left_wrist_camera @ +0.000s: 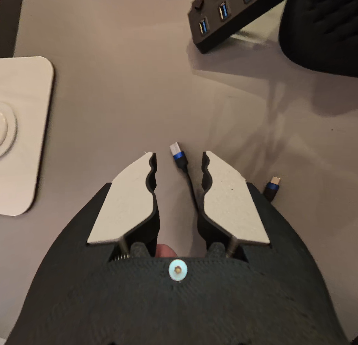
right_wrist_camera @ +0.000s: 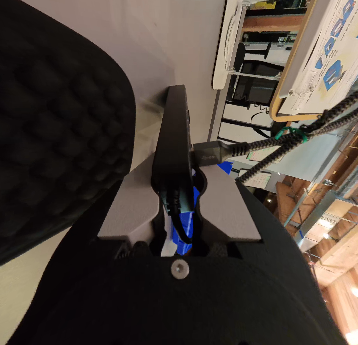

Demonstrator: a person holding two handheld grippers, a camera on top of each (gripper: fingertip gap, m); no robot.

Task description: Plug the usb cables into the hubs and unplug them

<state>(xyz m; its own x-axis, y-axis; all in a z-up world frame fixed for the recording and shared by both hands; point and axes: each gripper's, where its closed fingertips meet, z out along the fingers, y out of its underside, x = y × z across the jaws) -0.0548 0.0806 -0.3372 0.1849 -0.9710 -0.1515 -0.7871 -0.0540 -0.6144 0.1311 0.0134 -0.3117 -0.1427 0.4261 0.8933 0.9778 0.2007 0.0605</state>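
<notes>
A plain grey desk [left_wrist_camera: 116,103] is seen, with a workshop beyond. The USB-A plug [left_wrist_camera: 176,153] lies flat just ahead of the left gripper [left_wrist_camera: 179,157], between its parted, empty fingers, its long axis running forward with the metal tip away. The left gripper is pitched down over it. The hub [right_wrist_camera: 172,141], raised and tilted off the desk, is clamped at its cable end by the right gripper [right_wrist_camera: 177,182].
</notes>
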